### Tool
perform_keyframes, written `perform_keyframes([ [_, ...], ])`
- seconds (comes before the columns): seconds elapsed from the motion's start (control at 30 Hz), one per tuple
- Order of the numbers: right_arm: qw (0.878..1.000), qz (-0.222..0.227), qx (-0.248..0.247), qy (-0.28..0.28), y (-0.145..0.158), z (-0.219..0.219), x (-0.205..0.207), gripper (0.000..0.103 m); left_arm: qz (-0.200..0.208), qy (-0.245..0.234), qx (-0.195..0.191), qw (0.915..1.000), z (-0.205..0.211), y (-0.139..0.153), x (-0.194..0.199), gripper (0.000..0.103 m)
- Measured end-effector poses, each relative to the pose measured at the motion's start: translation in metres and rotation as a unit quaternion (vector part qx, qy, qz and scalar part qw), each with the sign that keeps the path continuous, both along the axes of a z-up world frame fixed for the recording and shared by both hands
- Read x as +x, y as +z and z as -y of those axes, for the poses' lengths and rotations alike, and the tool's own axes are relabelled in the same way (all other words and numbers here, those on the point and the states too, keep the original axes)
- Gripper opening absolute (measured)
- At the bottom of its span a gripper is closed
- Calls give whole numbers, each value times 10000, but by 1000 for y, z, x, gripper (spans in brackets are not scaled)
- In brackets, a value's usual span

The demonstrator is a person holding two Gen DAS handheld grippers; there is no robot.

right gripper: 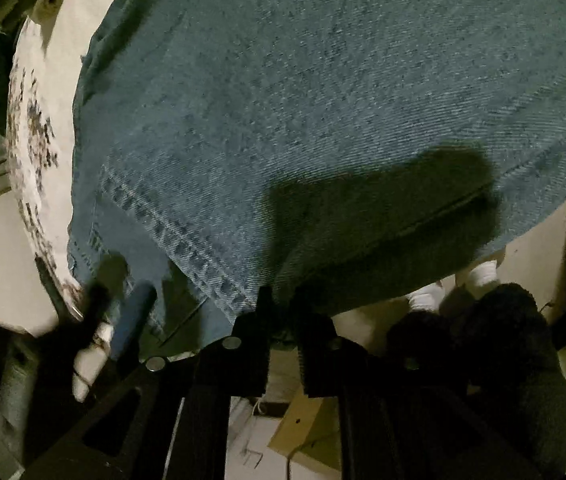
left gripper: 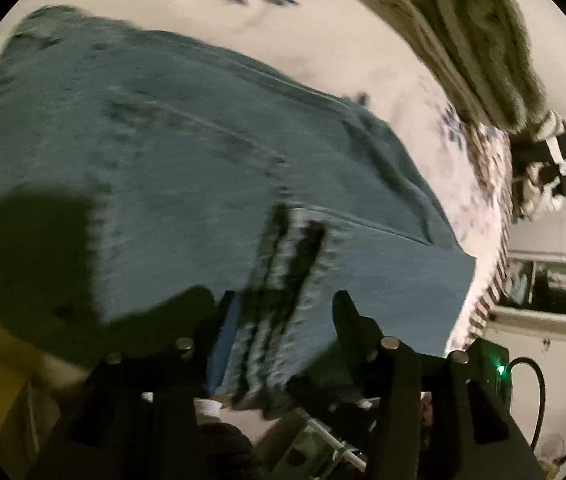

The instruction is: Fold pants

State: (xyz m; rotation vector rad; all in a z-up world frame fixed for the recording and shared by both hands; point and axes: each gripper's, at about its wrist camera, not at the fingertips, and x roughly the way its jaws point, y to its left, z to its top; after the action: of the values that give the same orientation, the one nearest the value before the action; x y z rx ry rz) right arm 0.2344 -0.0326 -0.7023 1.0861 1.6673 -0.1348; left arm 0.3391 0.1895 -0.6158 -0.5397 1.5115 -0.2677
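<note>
Denim pants (left gripper: 187, 168) spread flat on pale patterned bedding (left gripper: 479, 184), near hem at bed edge.

Left gripper (left gripper: 279, 300) over hem (left gripper: 283, 280), jaws parted, hem cloth between but blurred; no clear pinch. Right gripper (right gripper: 283, 312) jaws narrowed at denim edge; grip on cloth cannot be told. Risk, as judged: only top layer caught, or stiff hem slipping free on lift, leaving fold skewed or dragged off bed edge.

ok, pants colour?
Faded blue denim pants, clearest in the right wrist view.
</note>
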Motion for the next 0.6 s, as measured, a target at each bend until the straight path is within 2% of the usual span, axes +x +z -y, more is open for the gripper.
perform_keyframes([
  [0.03, 9999, 15, 111, -6, 0, 2, -1, 22, -11, -69, 12, 10000, 5, -1, 2, 46],
  [0.07, 9996, 40, 273, -20, 2, 6, -2, 35, -29, -182, 60, 9998, 13, -5, 4, 46],
  [0.13, 9991, 172, 383, -17, 11, 15, -7, 51, -37, -340, 274, 9990, 22, -12, 7, 48],
  [0.23, 9987, 469, 151, 100, 29, 32, -15, 53, -30, -413, 607, 9973, 31, -23, 11, 47],
  [0.33, 9982, 571, -155, 71, 40, 54, -27, 53, 268, -512, 894, 9943, 42, -17, 14, 43],
  [0.37, 9983, 550, -189, -13, 40, 62, -31, 53, 404, -599, 1003, 9923, 46, -15, 14, 37],
  [0.4, 9984, 503, -220, -140, 38, 71, -36, 53, 579, -681, 1006, 9909, 50, -11, 13, 16],
  [0.43, 9984, 451, -244, -231, 37, 81, -41, 53, 645, -747, 933, 9907, 55, -10, 14, 14],
  [0.6, 9966, 422, -457, -539, 34, 110, -52, 53, 1284, -877, 928, 9835, 61, 23, 17, 12],
])
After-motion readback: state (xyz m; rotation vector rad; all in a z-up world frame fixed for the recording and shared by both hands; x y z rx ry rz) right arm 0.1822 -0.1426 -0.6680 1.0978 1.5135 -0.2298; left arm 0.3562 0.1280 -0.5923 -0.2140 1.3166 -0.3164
